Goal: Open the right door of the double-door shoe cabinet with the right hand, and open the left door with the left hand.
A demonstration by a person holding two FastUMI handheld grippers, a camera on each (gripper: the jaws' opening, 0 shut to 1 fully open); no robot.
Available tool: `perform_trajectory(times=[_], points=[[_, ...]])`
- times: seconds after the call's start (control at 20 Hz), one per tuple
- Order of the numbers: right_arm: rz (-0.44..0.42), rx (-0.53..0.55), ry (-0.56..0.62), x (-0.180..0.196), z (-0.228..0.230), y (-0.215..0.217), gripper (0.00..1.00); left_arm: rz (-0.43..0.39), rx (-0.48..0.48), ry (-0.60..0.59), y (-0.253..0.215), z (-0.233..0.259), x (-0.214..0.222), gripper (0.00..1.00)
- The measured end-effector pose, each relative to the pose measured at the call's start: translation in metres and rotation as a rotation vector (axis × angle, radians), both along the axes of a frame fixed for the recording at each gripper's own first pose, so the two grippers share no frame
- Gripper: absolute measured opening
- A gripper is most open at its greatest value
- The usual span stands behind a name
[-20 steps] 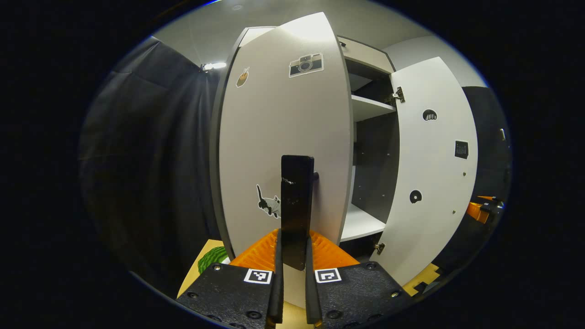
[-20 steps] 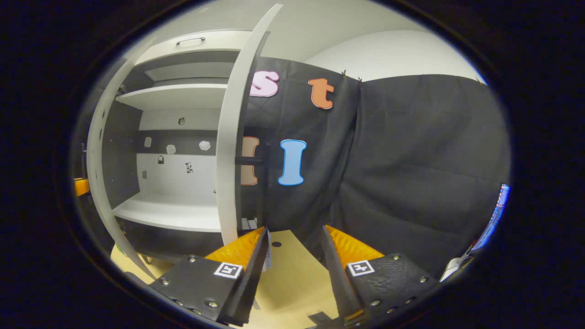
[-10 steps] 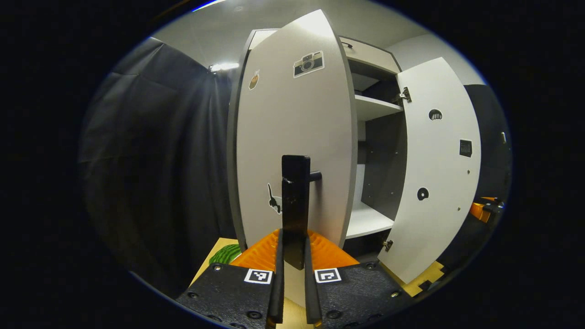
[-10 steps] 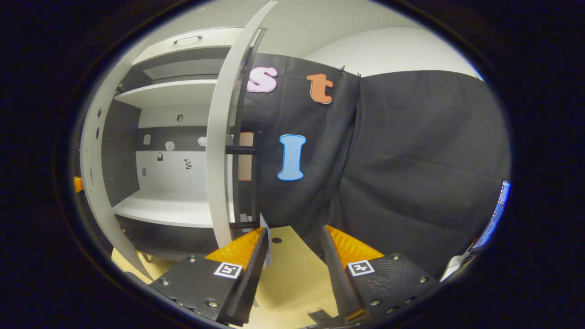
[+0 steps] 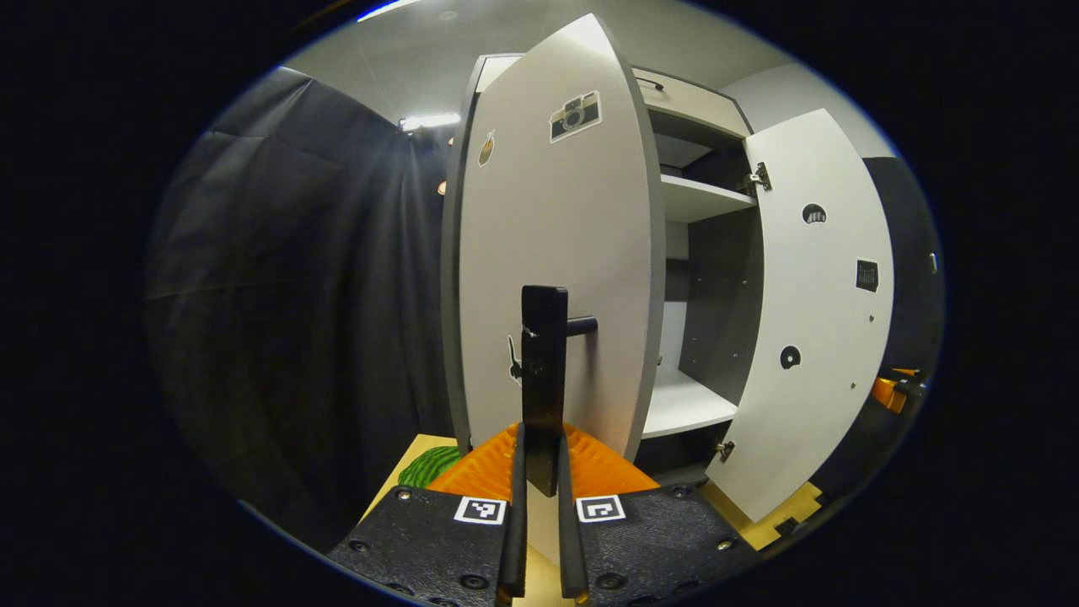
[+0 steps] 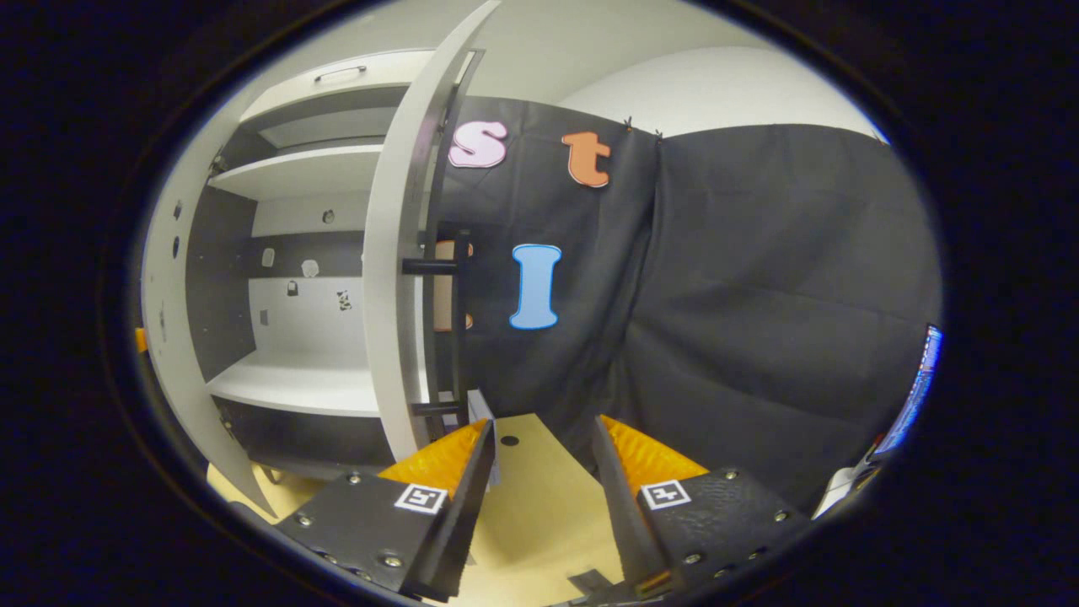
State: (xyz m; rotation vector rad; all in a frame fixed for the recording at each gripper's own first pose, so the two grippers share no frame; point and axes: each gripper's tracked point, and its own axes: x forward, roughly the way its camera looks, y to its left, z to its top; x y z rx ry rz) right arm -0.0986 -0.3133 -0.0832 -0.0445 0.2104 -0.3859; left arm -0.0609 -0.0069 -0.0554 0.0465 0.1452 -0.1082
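The shoe cabinet's left door [image 5: 556, 236], pale grey with stickers, stands swung out in the left gripper view. Its black bar handle [image 5: 544, 354] runs upright between my left gripper's [image 5: 538, 434] fingers, which press on it from both sides. The right door [image 5: 809, 320] hangs wide open beyond, baring white shelves [image 5: 687, 405]. In the right gripper view the right door [image 6: 392, 278] shows nearly edge-on with its black handle [image 6: 459, 320] just left of and beyond my right gripper [image 6: 543, 421]. That gripper is open, holds nothing and touches nothing.
Black cloth walls close in on both sides. The cabinet stands on a yellow surface [image 6: 539, 506] with a green striped patch [image 5: 430, 465] by the left door's foot. A drawer front [image 6: 341, 74] tops the cabinet. A lit screen [image 6: 919, 388] sits at the far right.
The left door has swung further out with my left gripper on its handle, baring more of the inside. In the right gripper view the right door has slid left, away from the fingers.
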Motion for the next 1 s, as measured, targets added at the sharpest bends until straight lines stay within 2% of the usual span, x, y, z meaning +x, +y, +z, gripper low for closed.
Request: perform_trajectory(times=[0.15, 0.2, 0.3, 0.6, 0.65, 0.7, 0.75, 0.8, 0.85, 1.0], points=[[0.006, 0.005, 0.005, -0.001, 0.000, 0.000, 0.69, 0.021, 0.000, 0.004, 0.007, 0.001, -0.003, 0.14], [0.007, 0.006, 0.006, -0.001, -0.001, 0.001, 0.66, 0.027, -0.003, 0.008, 0.010, 0.002, -0.003, 0.13], [0.009, 0.008, 0.007, -0.002, -0.002, 0.002, 0.69, 0.039, -0.001, 0.008, 0.014, 0.001, -0.006, 0.11], [0.007, 0.017, 0.012, -0.004, -0.003, 0.001, 0.69, 0.089, 0.010, 0.013, 0.033, 0.002, -0.010, 0.04], [0.007, 0.022, 0.009, -0.004, -0.003, 0.002, 0.69, 0.097, 0.014, 0.014, 0.031, 0.001, -0.010, 0.06], [0.008, 0.029, 0.007, -0.004, -0.003, 0.003, 0.66, 0.105, 0.017, 0.015, 0.032, 0.001, -0.010, 0.02], [0.008, 0.034, 0.005, -0.003, -0.003, 0.004, 0.69, 0.111, 0.019, 0.015, 0.034, 0.002, -0.009, 0.01], [0.008, 0.038, 0.004, -0.003, -0.003, 0.004, 0.66, 0.114, 0.020, 0.014, 0.036, 0.002, -0.009, 0.01], [0.008, 0.040, 0.004, -0.003, -0.004, 0.005, 0.69, 0.119, 0.018, 0.013, 0.038, 0.002, -0.009, 0.01], [0.010, 0.043, 0.007, -0.003, -0.005, 0.008, 0.69, 0.139, 0.015, 0.007, 0.044, 0.003, -0.009, 0.01]])
